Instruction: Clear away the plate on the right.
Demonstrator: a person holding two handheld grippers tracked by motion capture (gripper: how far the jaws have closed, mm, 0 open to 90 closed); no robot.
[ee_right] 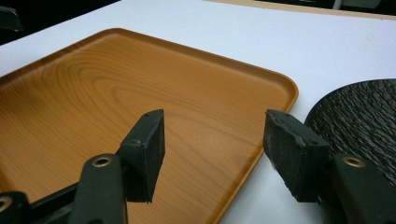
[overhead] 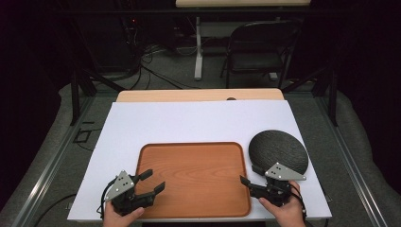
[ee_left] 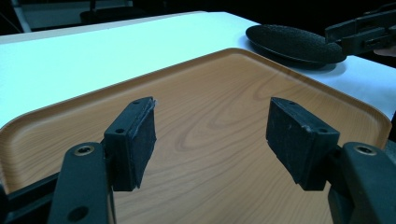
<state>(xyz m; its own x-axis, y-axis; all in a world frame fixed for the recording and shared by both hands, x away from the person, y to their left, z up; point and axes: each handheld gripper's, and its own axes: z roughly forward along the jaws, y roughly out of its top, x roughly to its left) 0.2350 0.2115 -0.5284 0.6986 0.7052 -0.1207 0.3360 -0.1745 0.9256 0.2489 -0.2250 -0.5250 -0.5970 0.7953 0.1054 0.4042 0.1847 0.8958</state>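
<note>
The left gripper (overhead: 152,181), jaws wide apart and empty, hovers over the near-left corner of the wooden tray (overhead: 194,176), while the right gripper (overhead: 250,175), equally spread and empty, sits between tray and black plate (overhead: 278,150) on the table (overhead: 189,120).

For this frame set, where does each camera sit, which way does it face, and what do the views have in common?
High view: above the person's side, looking forward and down on the table; both hands with the left gripper and right gripper show.
Left gripper view: rides the left gripper, facing across the tray toward the plate.
Right gripper view: rides the right gripper, over the tray's edge.
All three share tray and plate.
</note>
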